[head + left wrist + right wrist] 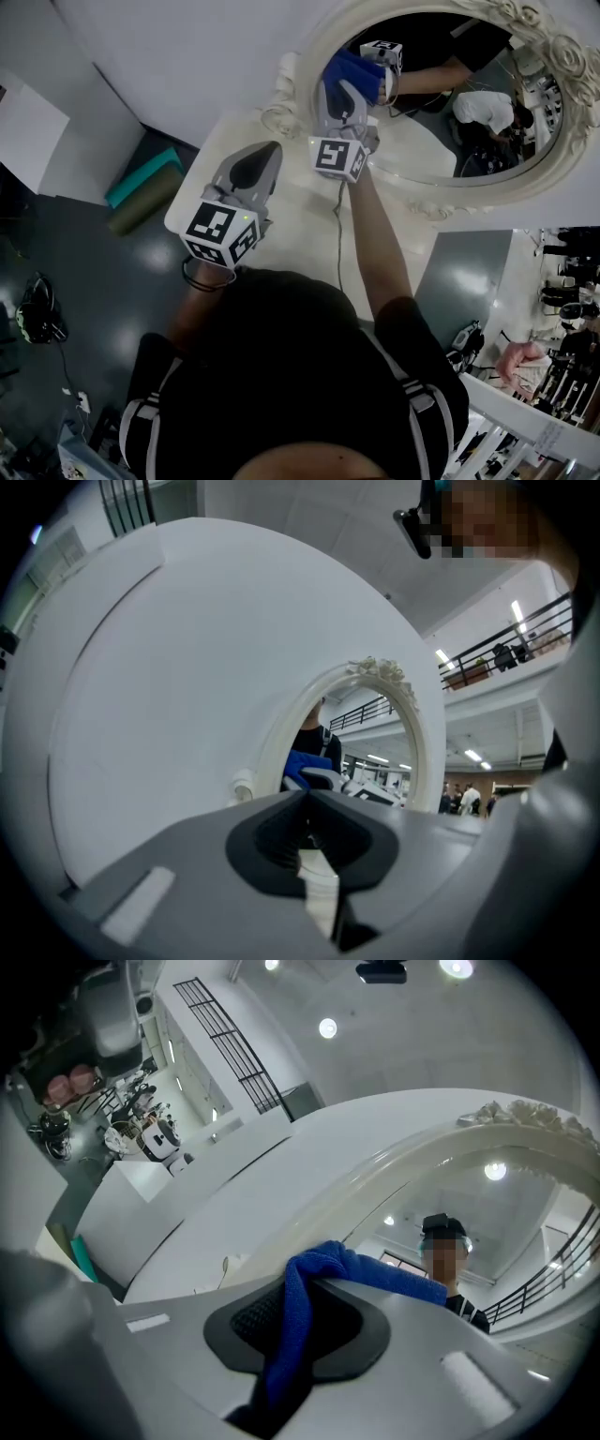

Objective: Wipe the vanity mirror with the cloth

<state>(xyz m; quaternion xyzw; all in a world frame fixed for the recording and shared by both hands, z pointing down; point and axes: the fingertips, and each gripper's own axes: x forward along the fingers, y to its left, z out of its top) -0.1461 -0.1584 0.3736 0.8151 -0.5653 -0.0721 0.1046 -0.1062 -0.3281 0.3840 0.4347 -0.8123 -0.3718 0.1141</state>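
With the mirror (pixel 422 131) upright at the back of the surface (pixel 300 220), the right tongs (pixel 345 98), clamped on the cloth (pixel 354 75) by the glass's left edge, should probably press flat and sweep overlapping strokes, the closed, empty left tongs (pixel 267 150) held clear.

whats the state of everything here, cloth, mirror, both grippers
cloth: bunched, pinched in the right gripper's jaws, up against the mirror glass
mirror: standing at the back of the table, cloth at its left side
right gripper: jaws shut on the cloth
left gripper: jaws shut, nothing between them, held over the table short of the mirror
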